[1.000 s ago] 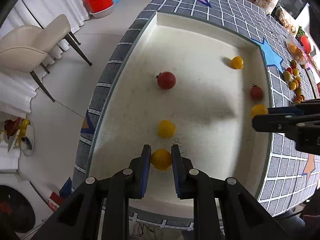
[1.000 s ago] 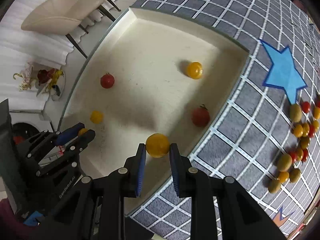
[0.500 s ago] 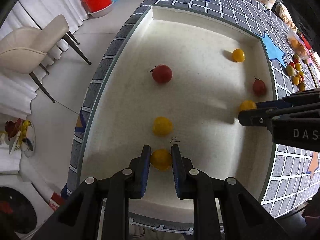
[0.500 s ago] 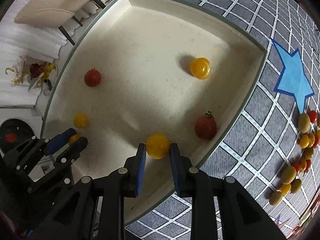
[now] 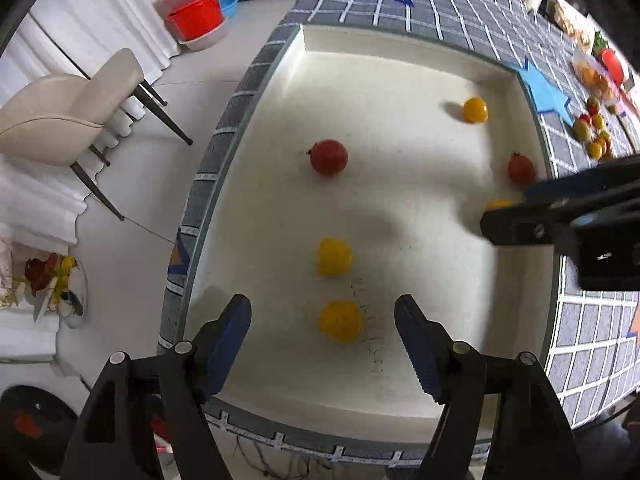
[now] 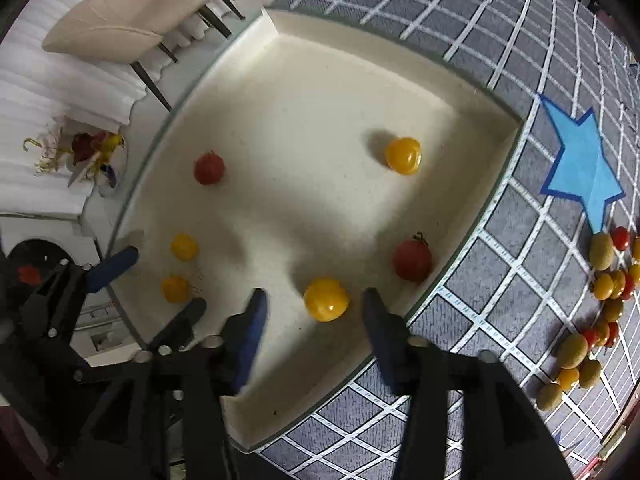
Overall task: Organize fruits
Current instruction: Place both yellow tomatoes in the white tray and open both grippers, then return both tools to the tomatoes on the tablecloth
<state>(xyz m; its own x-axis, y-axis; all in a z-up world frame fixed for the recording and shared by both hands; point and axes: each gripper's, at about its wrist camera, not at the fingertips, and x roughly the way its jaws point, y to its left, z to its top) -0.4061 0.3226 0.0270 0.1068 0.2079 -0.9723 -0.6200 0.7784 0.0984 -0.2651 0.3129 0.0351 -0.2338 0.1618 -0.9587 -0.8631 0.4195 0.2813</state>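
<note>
Hovering over the shallow cream tray (image 5: 400, 46), our left gripper (image 5: 322, 320) stands wide apart around a round yellow tomato (image 5: 340, 321) — our right gripper (image 6: 312, 312), equally spread, flanks another yellow tomato (image 6: 326, 299) resting just beside the tray's near wall.

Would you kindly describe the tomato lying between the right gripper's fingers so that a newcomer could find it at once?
Start at the cream tray sunk into the grey checked tablecloth. Follow its edge on the blue star's side to the open right gripper. The yellow tomato lies loose between its fingers, beside a red tomato; the other yellow ones lie farther away.
</note>
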